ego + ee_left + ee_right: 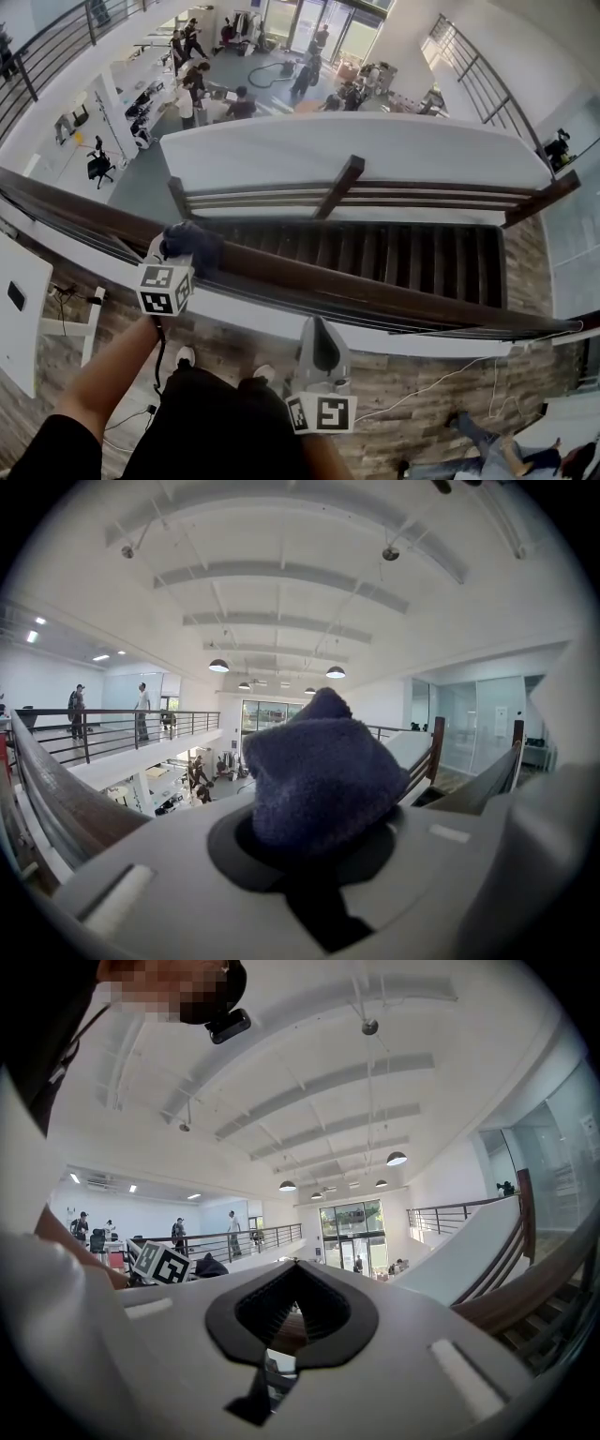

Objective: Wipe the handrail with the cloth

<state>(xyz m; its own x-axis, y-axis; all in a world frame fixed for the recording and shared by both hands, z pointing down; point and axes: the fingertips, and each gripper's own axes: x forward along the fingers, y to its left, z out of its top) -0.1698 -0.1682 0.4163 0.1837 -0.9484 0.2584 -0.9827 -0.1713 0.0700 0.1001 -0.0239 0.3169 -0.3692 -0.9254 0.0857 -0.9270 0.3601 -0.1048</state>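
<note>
One dark blue cloth (199, 247) sits bunched on the left part of the single wooden handrail (375, 286) (pinched by the left gripper (180, 251)). The other gripper, the right gripper (317, 330), hangs nearer, its jaws pressed together and empty.

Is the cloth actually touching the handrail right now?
Cannot tell. In the head view the cloth in the left tool overlaps the handrail, but from above any gap is hidden; the left gripper view shows no contact.
</note>
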